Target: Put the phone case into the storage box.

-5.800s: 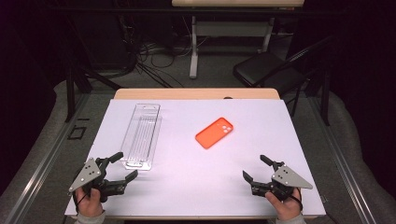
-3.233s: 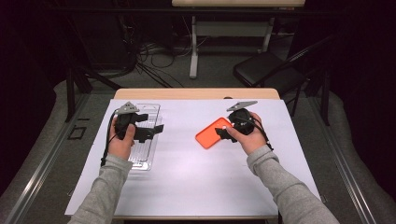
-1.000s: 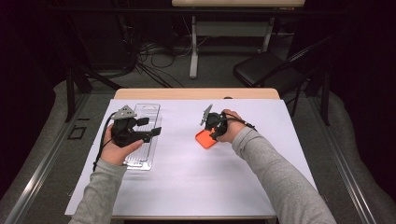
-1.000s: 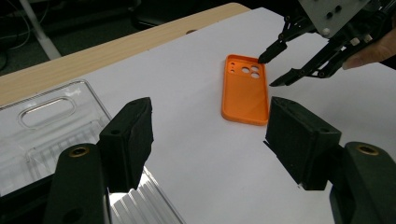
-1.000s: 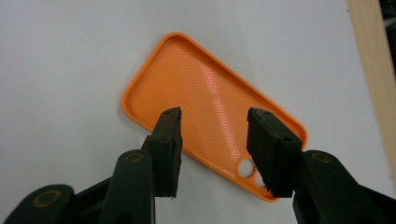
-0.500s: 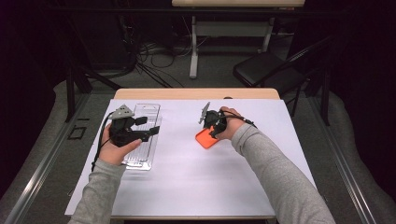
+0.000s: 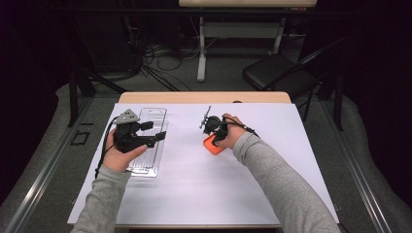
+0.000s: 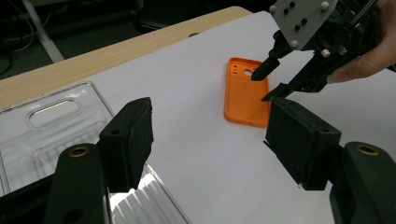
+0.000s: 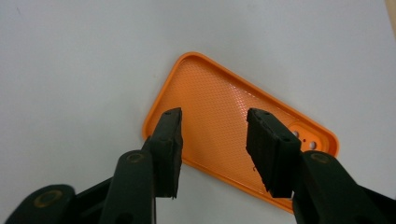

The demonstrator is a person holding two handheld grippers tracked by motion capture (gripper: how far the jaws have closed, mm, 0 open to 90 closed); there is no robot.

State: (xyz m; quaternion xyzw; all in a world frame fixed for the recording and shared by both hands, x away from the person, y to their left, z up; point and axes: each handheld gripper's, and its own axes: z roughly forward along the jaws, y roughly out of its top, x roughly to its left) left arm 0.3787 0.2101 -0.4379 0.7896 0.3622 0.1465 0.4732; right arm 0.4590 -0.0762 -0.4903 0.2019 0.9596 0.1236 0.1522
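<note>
Early stage — nothing picked up yet, as I read it. The orange case (image 9: 233, 135) lies flat on the desk (image 7: 194, 194), open side up, to the right of the clear tray (image 7: 148, 145) and well apart from it. My right gripper (image 9: 212, 149) is down over the case with its fingers (image 9: 168, 140) open, one on each side of a long rim; I can't tell whether they touch it, and the case isn't clamped. From the left gripper view the right gripper (image 8: 268, 84) tips sit at the case's edge near the camera cutout.

My left gripper (image 7: 148, 133) hovers over the tray, fingers (image 8: 128, 140) spread wide, holding nothing — the tray sits untouched on the desk.

Left to do, I judge: close on the case, lift it, carry it to the tray, probably steadying the tray with the left.
</note>
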